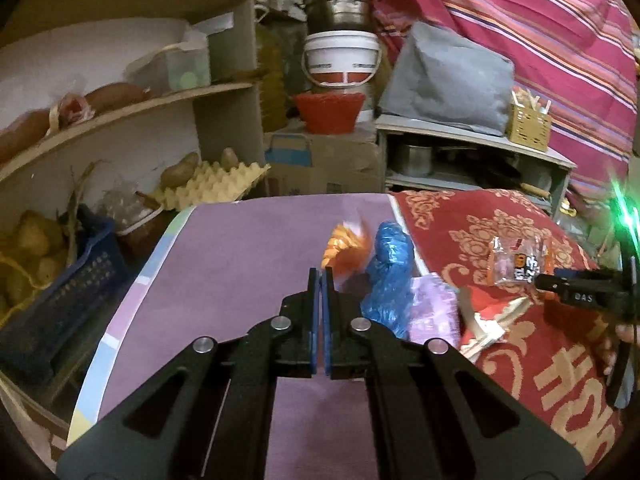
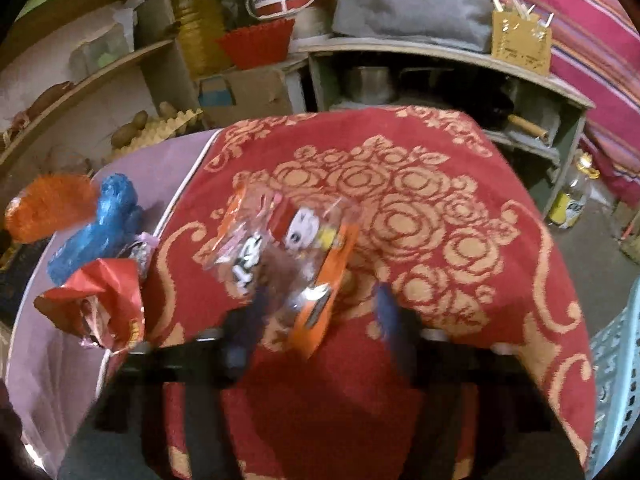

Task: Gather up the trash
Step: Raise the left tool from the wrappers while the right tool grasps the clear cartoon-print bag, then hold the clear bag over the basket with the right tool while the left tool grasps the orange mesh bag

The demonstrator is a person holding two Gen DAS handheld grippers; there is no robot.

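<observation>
White letters reading "DAS" show on the black body of the right gripper (image 1: 538,280), the only legible writing; the print on the clear orange-edged wrapper (image 2: 280,248) is too blurred to read. The wrapper lies on the red floral cloth (image 2: 440,208) that covers the right part of the tabletop (image 1: 224,264), between the right gripper's jaws, which stand part open around it; blur hides whether the pads press it. To its left a crumpled red wrapper (image 2: 100,300), a blue plastic bag (image 1: 386,268) and an orange wrapper (image 1: 344,248) lie close together on the bare purple surface. The left gripper (image 1: 322,276) hovers just near of them, jaws clenched on nothing. Beyond the tabletop stand shelves with potatoes on an egg tray (image 1: 208,184), a white bucket (image 1: 342,58) under a steel pot (image 1: 340,0), and a red basket (image 1: 330,112).
</observation>
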